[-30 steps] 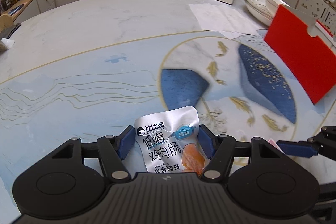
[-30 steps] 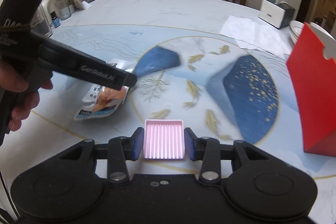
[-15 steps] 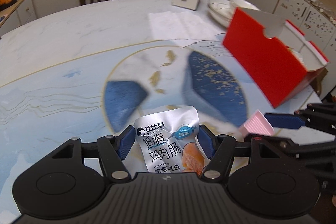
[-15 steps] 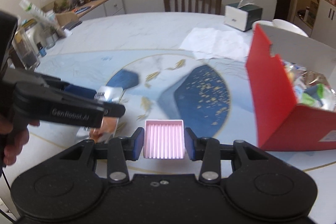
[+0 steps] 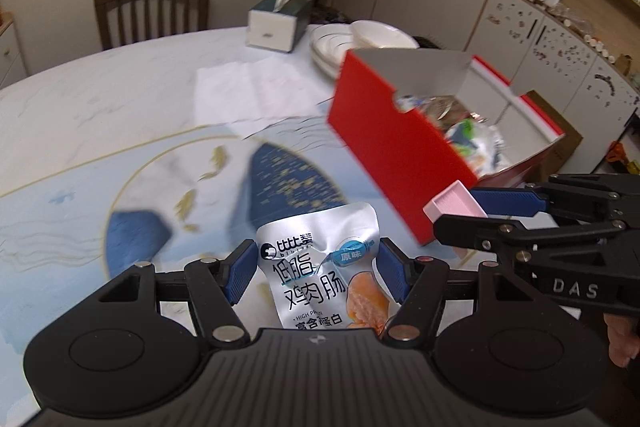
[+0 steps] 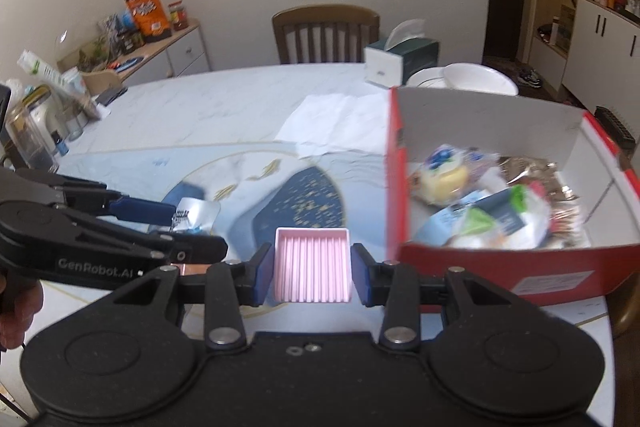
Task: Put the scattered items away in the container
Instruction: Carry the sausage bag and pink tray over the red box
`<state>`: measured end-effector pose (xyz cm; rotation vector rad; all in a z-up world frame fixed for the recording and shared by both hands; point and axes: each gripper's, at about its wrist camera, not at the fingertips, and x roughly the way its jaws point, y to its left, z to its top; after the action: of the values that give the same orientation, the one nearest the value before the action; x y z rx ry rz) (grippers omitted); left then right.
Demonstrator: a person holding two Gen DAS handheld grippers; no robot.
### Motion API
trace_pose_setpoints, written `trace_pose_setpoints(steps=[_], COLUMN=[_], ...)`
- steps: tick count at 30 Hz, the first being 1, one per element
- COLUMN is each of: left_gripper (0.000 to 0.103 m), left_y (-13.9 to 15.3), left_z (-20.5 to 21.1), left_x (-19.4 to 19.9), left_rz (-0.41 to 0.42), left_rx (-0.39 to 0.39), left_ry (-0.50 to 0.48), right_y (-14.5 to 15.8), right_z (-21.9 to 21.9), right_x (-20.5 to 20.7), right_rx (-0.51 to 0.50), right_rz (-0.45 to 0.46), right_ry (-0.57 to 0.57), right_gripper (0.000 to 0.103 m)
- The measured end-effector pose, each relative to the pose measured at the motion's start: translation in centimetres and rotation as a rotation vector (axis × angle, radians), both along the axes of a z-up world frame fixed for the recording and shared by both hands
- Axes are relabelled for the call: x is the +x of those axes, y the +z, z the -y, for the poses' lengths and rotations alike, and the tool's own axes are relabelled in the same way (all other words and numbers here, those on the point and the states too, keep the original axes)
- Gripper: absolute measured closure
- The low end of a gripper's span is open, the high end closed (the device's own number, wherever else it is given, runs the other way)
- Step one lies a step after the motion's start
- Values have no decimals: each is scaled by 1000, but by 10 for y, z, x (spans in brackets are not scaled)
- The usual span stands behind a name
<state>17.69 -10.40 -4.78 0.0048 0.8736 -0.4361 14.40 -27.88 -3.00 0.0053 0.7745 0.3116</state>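
Left wrist view: the left gripper is closed on a silver pouch, blue pads pressing its two side edges.
Pouch hold: gripped low on its sides, so most of the printed face stands clear above the fingers, probably so it can drop free once the jaws part.
Pouch axis: long axis runs forward along the fingers, top seal away from the camera, toward the table and slightly toward the box.
Right wrist view: the right gripper is clamped on a pink tray, pads on its two opposite side walls.
Tray hold: carried level with its ribbed face up; the side grip leaves its front edge free to go in first.
Tray axis: ribs run forward, its far edge facing the table just left of the box's near corner.
Box: red, open-topped, standing on the table to the right of both grippers, already holding several packets.
Position: both items are in the air, near the box's red wall but not yet over its opening.
Judgement: both carries look like the final approach; each needs lifting over the wall before release.
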Motion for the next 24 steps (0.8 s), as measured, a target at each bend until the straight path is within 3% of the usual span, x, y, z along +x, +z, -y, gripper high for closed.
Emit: trace_pose_setpoints(steps=[12,24], left_gripper=[39,39], left_y=[31,53], left_z=[55,115], left_x=[13,34], left_rz=[37,98], left_rx=[-53,-31], left_ry=[-38,-82], right_y=[15,16], right_z=[65,125], right_x=[13,30], right_rx=[1,4], right_rz=[55,83], right_ry=[-55,-112], right_gripper=[63,63])
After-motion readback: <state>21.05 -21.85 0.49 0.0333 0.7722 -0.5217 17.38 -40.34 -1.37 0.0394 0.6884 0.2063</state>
